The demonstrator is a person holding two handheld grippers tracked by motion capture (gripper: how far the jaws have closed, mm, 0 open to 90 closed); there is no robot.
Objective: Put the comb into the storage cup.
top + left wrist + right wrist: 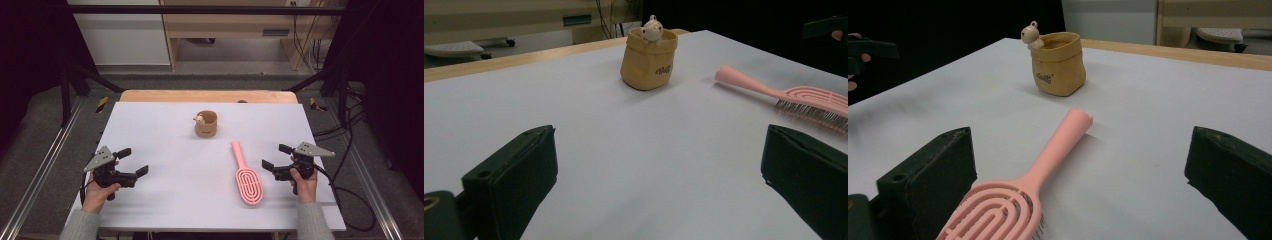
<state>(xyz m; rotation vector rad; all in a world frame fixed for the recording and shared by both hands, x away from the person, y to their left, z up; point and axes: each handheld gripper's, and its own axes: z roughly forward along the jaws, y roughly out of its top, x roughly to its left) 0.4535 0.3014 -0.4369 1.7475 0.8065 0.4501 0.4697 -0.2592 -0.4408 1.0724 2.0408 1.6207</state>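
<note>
A pink hairbrush (246,176) lies flat on the white table (165,150), handle pointing away from me; it also shows in the left gripper view (794,97) and the right gripper view (1023,195). A small tan pot (206,124) with a little cream figure on its rim stands upright at the middle back (649,59) (1058,62). My left gripper (133,162) hovers at the front left, open and empty. My right gripper (276,156) is open and empty just right of the brush head, apart from it.
The table's wooden back edge (207,96) lies behind the pot. Black frame rails (45,165) run along both sides, and cables (350,195) trail on the floor at the right. Bare white surface spreads between the grippers and the pot.
</note>
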